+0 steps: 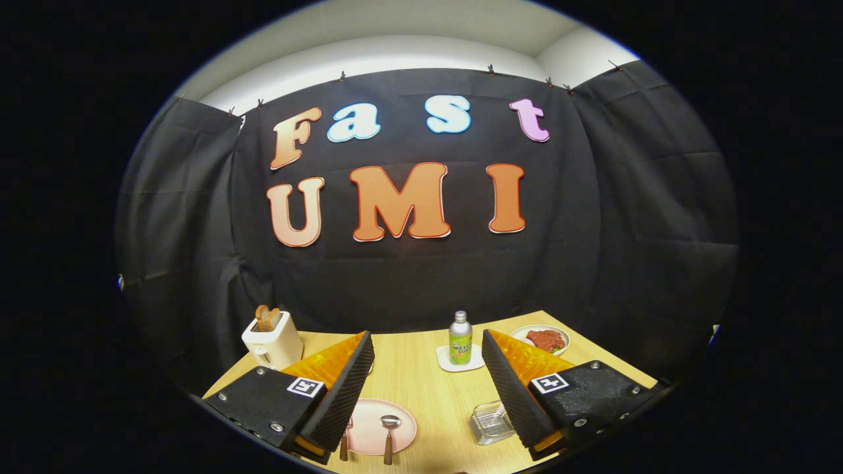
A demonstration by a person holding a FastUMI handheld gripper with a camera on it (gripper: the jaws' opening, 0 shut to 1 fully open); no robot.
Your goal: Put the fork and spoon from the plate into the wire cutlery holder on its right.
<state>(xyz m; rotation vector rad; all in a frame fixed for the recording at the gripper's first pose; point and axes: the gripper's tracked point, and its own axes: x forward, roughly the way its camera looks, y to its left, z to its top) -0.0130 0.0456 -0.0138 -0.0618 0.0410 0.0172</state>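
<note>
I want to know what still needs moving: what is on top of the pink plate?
A spoon lies on the pink plate. At the plate's left edge another handle shows, probably the fork; its head is hidden behind a finger of the open gripper.

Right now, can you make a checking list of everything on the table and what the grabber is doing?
Surface: wooden table, bare between the items.
Job's things: pink plate between the fingers, near the left one; spoon lies on it; fork at the plate's left edge, partly hidden by the left finger. Wire holder to the plate's right, looks empty.
Clutter: bottle on a coaster; toaster with toast; bowl of food.
Gripper: gripper open wide, above the table, holding nothing.
Cables: nothing seen.
Surroundings: black cloth wall behind the table.
</note>
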